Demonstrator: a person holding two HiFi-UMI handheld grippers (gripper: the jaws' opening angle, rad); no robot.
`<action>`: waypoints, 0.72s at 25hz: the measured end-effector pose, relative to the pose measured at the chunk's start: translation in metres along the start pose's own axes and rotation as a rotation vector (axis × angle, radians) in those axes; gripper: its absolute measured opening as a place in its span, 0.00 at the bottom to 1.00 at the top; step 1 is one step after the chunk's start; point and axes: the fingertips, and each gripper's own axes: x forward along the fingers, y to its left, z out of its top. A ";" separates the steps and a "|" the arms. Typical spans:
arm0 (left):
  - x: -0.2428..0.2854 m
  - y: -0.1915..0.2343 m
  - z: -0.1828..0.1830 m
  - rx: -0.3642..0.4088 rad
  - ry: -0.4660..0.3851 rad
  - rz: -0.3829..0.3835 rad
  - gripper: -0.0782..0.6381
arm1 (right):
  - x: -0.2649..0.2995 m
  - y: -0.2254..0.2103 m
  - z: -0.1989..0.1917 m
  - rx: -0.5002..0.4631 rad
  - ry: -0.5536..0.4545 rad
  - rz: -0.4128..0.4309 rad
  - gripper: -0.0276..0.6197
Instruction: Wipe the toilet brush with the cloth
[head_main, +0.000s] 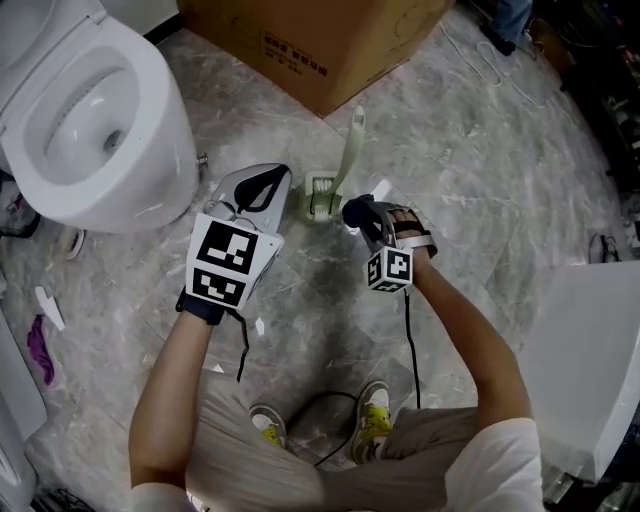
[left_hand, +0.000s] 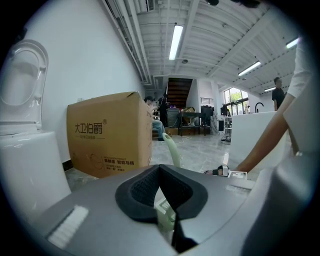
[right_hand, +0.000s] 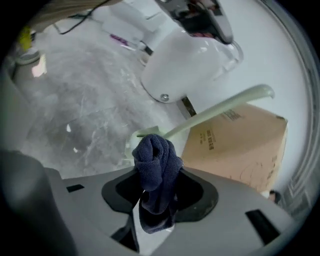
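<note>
Pinching soft, floppy cloth (right_hand: 156, 162) tight: right gripper (head_main: 362, 215). Left gripper (left_hand: 159, 171) squeezed together, empty. Toilet brush (head_main: 350, 150) looks light, stiff, slippery — best grab thin handle, mid-way.

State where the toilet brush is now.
In the head view the toilet brush stands on the floor between left gripper and right gripper, before the cardboard box.

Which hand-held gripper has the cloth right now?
The right hand-held gripper: a dark blue terry cloth is bunched between its jaws. The left hand-held gripper has no cloth between its jaws.
</note>
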 end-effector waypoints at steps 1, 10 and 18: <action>0.004 -0.003 0.004 0.001 -0.009 -0.007 0.11 | -0.009 -0.003 0.002 -0.070 -0.024 0.015 0.31; 0.016 -0.015 -0.018 0.189 -0.016 -0.011 0.11 | -0.077 -0.071 0.013 0.610 -0.178 -0.085 0.31; 0.039 0.004 -0.037 0.070 -0.004 0.142 0.11 | -0.091 -0.068 -0.007 1.194 -0.279 0.029 0.31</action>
